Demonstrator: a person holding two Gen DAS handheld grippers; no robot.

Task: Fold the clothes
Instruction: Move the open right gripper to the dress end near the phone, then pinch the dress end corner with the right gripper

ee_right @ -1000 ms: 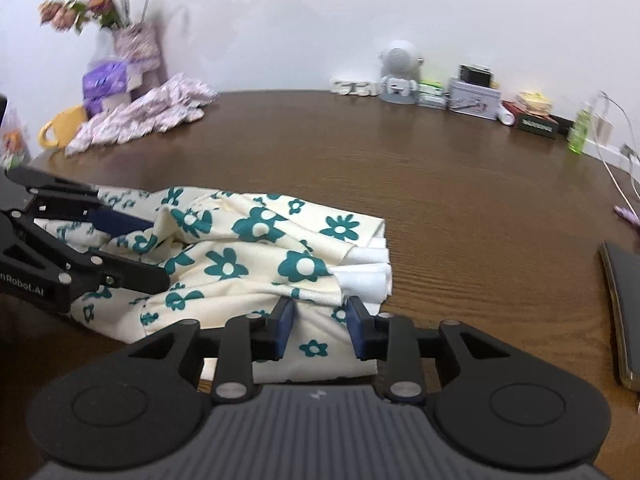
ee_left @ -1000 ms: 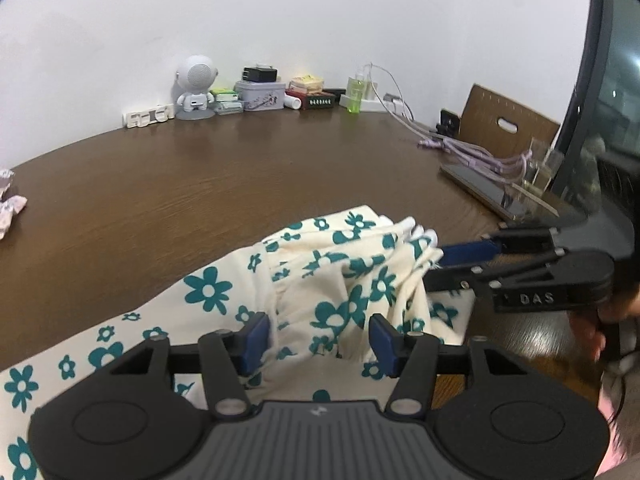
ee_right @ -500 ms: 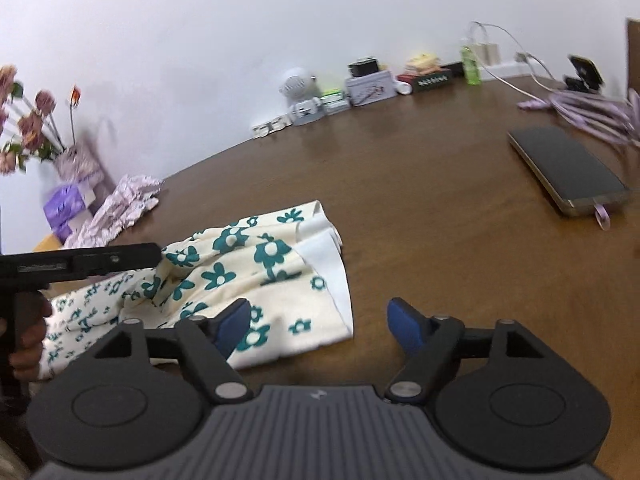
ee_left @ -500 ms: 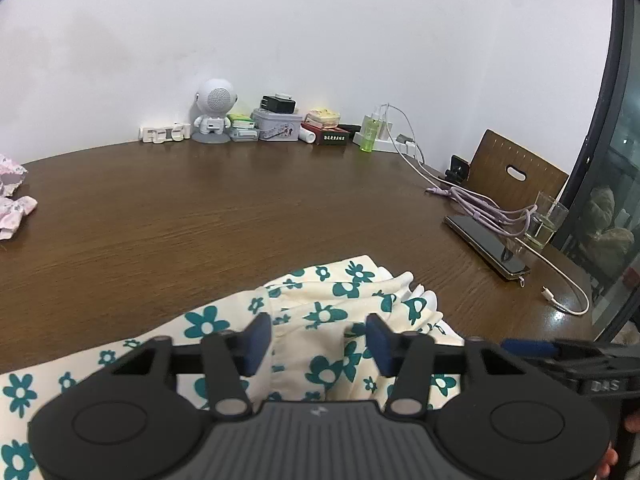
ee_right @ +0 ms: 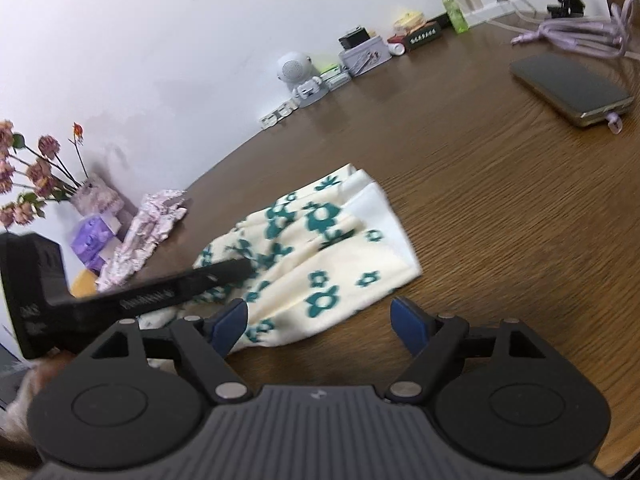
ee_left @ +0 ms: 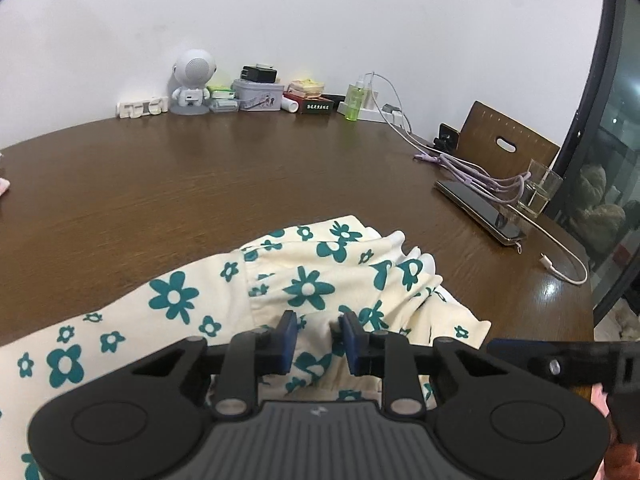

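Closing on a raised fold of the cream garment with teal flower print [ee_left: 308,288], the left gripper [ee_left: 318,338] sits bottom centre. The right gripper [ee_right: 320,322] stands wide open, empty. The garment lies bunched on the brown wooden table [ee_left: 200,184], mid-frame.

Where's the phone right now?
The phone lies flat on the table, far right in the right wrist view, next to the purple cables. The floral garment is well apart from it, nearer the camera.
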